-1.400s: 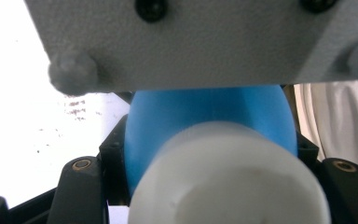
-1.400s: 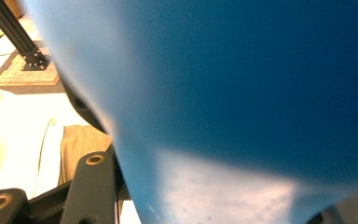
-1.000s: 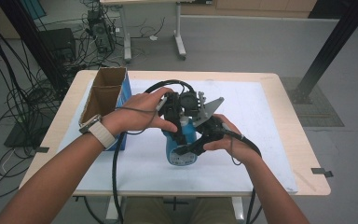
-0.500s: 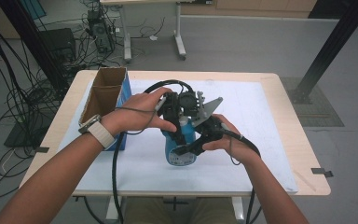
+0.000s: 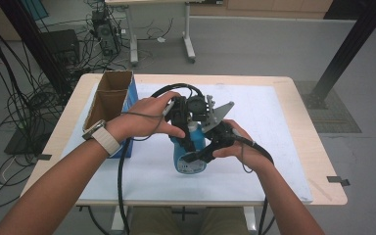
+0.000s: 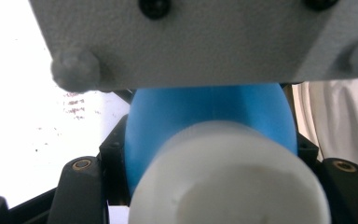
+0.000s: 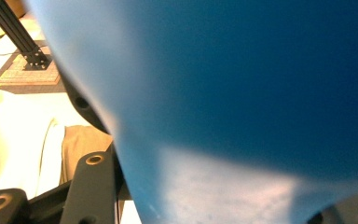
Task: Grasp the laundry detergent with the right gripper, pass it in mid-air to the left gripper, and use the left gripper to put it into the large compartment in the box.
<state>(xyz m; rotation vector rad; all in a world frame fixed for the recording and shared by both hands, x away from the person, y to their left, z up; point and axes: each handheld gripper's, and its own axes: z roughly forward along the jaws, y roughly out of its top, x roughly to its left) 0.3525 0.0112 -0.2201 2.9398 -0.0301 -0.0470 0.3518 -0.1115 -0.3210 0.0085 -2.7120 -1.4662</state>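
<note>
Gripping a blue plastic bottle (image 5: 188, 154) from two sides, both grippers meet over the middle of the white table mat (image 5: 274, 142). The left gripper (image 5: 182, 128) is clamped at the bottle's upper end — its own view looks straight down on the white cap (image 6: 228, 175), with the blue shoulder swelling behind it and black jaws flanking either side. The right gripper (image 5: 210, 147) is closed around the blue body lower down; in its view the blue wall (image 7: 242, 93) sits right against the lens, one black jaw visible at the lower left.

What the next move turns on is the bottle's long axis. From the high view it leans, cap end away from the person and toward the left gripper, base end nearer the person and lower. So the left hand (image 5: 149, 117) holds the end that would turn, and the right hand (image 5: 235, 144) holds the part that must stay still. Judging by that split, this looks like a cap-twisting hold — the left rotating about the axis, the right bracing.

An open blue cardboard box (image 5: 108, 100) stands just left of the left wrist, apart from the bottle.
</note>
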